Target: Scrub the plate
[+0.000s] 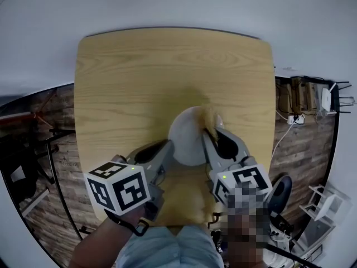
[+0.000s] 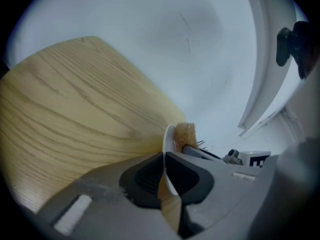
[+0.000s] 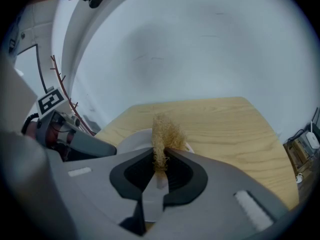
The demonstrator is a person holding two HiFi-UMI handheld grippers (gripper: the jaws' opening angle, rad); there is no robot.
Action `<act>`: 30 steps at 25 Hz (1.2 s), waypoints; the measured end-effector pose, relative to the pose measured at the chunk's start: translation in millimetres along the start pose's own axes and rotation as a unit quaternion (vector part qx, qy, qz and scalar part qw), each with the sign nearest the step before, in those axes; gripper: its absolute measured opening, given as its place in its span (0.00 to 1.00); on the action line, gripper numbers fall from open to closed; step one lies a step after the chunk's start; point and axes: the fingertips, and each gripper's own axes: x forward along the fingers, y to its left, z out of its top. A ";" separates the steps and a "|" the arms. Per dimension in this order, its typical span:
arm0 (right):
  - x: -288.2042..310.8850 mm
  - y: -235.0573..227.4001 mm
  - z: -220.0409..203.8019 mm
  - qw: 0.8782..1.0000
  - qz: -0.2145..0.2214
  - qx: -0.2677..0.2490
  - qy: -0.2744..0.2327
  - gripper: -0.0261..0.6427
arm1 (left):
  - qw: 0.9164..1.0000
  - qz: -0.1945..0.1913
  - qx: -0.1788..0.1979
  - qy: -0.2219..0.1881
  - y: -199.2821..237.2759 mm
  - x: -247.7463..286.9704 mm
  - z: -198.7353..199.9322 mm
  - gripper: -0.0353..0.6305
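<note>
Head view, we see the left gripper point(image 1: 166, 148) with jaws clamped on the left rim of the white plate point(image 1: 187, 141) over the desk point(image 1: 139, 71), and the right gripper point(image 1: 215, 135) with jaws pinching a tan scrubber point(image 1: 210, 119) against the plate's far edge

Light wooden table point(image 1: 139, 77), plank floor point(image 1: 304, 149), white cables point(image 1: 294, 119) at right, white wall point(image 1: 167, 4)

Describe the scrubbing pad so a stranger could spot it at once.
Start at the pale wooden table and find the white plate toward its near edge, gripped at the rim by the left tool. Against the plate sits the scrubbing pad, pinched in the right tool: the only tan, fibrous tuft among smooth surfaces.
</note>
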 end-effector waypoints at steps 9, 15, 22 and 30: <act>9.0 49.2 -6.5 0.995 0.094 -0.009 0.016 0.11 | 1.000 -0.002 0.021 -0.003 -0.6 -1.8 1.2 0.12; -0.1 60.7 -20.2 0.991 0.127 0.001 0.032 0.11 | 1.000 -0.005 0.015 -0.014 -2.1 0.1 8.2 0.11; -15.3 69.3 -47.0 0.987 0.150 0.010 0.055 0.11 | 1.000 0.005 0.020 -0.021 2.5 -1.7 12.5 0.11; -44.6 58.5 -63.0 0.990 0.130 0.016 0.049 0.11 | 0.999 0.014 0.037 -0.021 2.7 -5.2 11.6 0.11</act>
